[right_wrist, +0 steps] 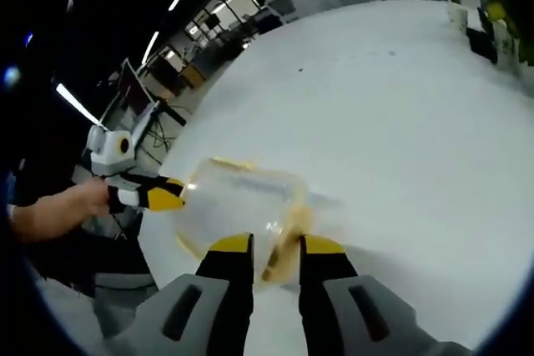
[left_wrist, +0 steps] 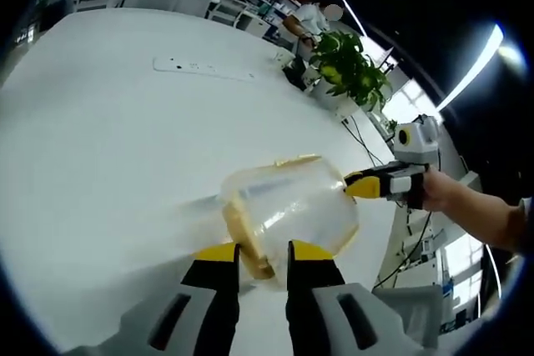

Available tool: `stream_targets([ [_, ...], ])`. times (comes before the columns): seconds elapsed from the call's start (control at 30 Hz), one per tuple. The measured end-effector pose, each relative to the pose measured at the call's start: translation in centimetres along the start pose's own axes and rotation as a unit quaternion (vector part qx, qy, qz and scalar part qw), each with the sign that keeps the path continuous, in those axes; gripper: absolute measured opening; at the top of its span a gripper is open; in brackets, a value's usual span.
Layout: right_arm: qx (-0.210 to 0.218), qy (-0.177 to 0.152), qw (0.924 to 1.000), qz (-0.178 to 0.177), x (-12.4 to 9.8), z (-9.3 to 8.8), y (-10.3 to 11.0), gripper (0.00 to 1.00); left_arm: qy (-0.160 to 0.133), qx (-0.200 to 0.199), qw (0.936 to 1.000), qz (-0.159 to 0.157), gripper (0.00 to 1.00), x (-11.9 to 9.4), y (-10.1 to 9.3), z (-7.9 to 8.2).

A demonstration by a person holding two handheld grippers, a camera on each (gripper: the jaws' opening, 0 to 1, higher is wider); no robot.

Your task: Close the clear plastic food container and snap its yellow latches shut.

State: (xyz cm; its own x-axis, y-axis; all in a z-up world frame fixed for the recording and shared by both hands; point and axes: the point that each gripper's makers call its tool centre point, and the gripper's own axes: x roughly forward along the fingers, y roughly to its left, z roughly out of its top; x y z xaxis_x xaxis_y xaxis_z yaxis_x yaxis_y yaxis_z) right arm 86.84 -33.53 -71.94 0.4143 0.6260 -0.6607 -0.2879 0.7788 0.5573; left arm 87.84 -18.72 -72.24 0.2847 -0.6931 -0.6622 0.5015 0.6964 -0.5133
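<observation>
Clear plastic food container [left_wrist: 288, 210] held up off the white table [left_wrist: 108, 156], tipped on its side, pinched from two ends. Left gripper [left_wrist: 264, 254] closed on the yellow-edged rim [left_wrist: 242, 243] near the bottom of the left gripper view. Right gripper [right_wrist: 276, 249] closed on the rim at the other end, also seen across the tub in the left gripper view. Lid position hard to tell through the blur. Best now, probably: set the tub flat on the table first, press the lid down evenly, then push each yellow latch until snug. Risky to squeeze hard, as thin plastic may bend or slip.

Big, bare white table underneath, with a flat white strip [left_wrist: 203, 67] lying far off. Green plant [left_wrist: 355, 64] by the edge. Desks, screens and long ceiling lights in the room behind.
</observation>
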Motion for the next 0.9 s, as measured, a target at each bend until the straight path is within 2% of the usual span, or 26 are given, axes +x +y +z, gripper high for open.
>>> stream_targets([
  [0.07,0.022,-0.005,0.9997,0.005,0.0,0.0,0.0,0.14,0.000,0.000,1.0000,0.000,0.13,0.0,-0.1,-0.1],
  [0.2,0.022,-0.006,0.9997,0.011,0.1,0.0,0.1,0.14,0.001,0.001,1.0000,0.000,0.13,0.0,-0.2,-0.2],
  [0.23,0.029,0.005,0.9993,0.022,0.3,-0.5,0.5,0.13,0.002,0.001,1.0000,0.000,0.13,0.0,-0.2,-0.3],
  [0.3,0.041,0.000,0.9991,0.013,1.0,-0.8,0.4,0.13,0.002,0.001,1.0000,0.000,0.13,0.1,-0.1,-0.3],
  [0.37,0.029,0.005,0.9995,0.013,1.4,-1.3,0.7,0.13,0.001,0.001,1.0000,-0.002,0.13,0.2,-0.1,-0.3],
  [0.53,0.018,0.014,0.9996,0.015,1.9,-1.1,1.0,0.15,-0.001,0.002,1.0000,-0.003,0.14,0.1,0.1,-0.2],
  [0.67,0.017,-0.001,0.9998,0.010,2.0,-0.6,0.9,0.18,-0.005,-0.006,1.0000,-0.005,0.16,0.0,0.3,-0.1],
  [0.77,0.000,-0.006,1.0000,-0.001,2.3,-0.1,1.1,0.21,-0.005,0.022,0.9997,-0.005,0.17,-0.1,0.4,0.3],
  [0.9,-0.078,0.010,0.9966,-0.023,2.3,0.3,1.4,0.26,0.009,0.096,0.9954,0.000,0.20,-0.4,0.4,0.5],
])
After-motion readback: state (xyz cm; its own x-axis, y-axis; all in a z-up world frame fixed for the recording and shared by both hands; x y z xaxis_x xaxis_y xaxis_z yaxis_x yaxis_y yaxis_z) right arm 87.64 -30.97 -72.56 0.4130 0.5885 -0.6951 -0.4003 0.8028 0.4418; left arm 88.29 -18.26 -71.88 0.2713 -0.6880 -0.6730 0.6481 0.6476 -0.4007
